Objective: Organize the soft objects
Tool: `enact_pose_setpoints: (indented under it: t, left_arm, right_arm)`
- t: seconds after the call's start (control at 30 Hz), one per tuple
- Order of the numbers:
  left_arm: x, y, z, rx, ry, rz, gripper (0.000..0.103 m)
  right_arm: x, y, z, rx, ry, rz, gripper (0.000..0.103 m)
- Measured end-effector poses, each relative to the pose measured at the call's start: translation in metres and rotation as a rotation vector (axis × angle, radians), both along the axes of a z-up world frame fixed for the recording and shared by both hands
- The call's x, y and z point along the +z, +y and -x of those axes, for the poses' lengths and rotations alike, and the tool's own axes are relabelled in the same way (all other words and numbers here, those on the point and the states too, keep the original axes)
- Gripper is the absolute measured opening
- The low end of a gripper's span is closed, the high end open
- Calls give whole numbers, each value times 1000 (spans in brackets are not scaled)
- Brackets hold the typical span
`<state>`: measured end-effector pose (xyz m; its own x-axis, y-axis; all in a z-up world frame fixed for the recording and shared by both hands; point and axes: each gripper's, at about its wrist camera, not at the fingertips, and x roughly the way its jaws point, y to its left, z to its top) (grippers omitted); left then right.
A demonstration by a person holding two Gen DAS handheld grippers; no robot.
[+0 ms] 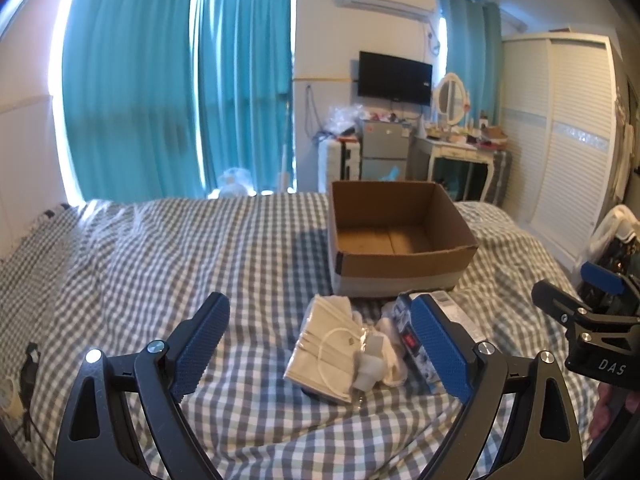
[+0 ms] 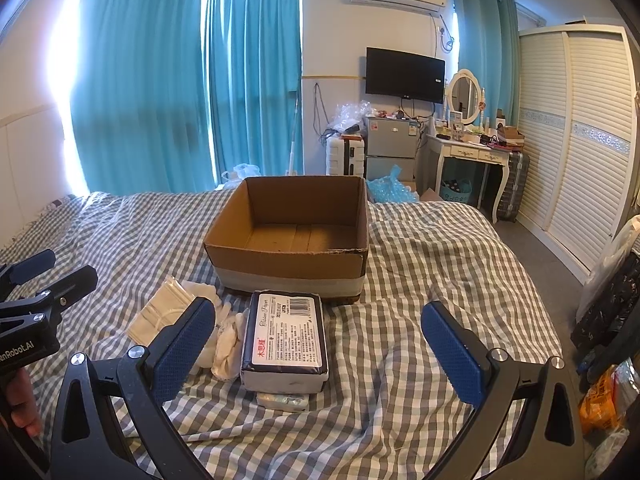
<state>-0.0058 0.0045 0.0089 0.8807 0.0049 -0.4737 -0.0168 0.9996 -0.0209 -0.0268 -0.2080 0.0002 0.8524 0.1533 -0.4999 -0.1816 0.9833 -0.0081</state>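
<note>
An open, empty cardboard box (image 1: 404,264) (image 2: 288,266) stands on the checked bedspread. In front of it lie a bagged pack of white face masks (image 1: 326,352) (image 2: 160,312), white gloves or cloths (image 1: 390,332) (image 2: 228,336), and a dark tissue pack (image 2: 285,342) (image 1: 404,330). A small flat packet (image 2: 283,399) peeks out under the tissue pack. My left gripper (image 1: 320,344) is open, its jaws on either side of the mask pack and above it. My right gripper (image 2: 316,344) is open, just right of the tissue pack.
The checked bed (image 2: 420,280) fills the foreground. Beyond its far edge stand a small fridge (image 2: 390,148), a suitcase (image 2: 346,156), a dressing table (image 2: 472,152) and a white wardrobe (image 2: 576,128). Bags (image 2: 608,360) sit by the bed's right side.
</note>
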Motion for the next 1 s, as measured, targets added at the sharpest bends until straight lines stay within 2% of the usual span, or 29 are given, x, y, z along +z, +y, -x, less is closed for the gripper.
enact_pose_setpoints:
  t: [1.0]
  left_arm:
    - [2, 1, 2, -1, -1, -3, 94]
  right_arm:
    - [-2, 4, 0, 5, 7, -10, 103]
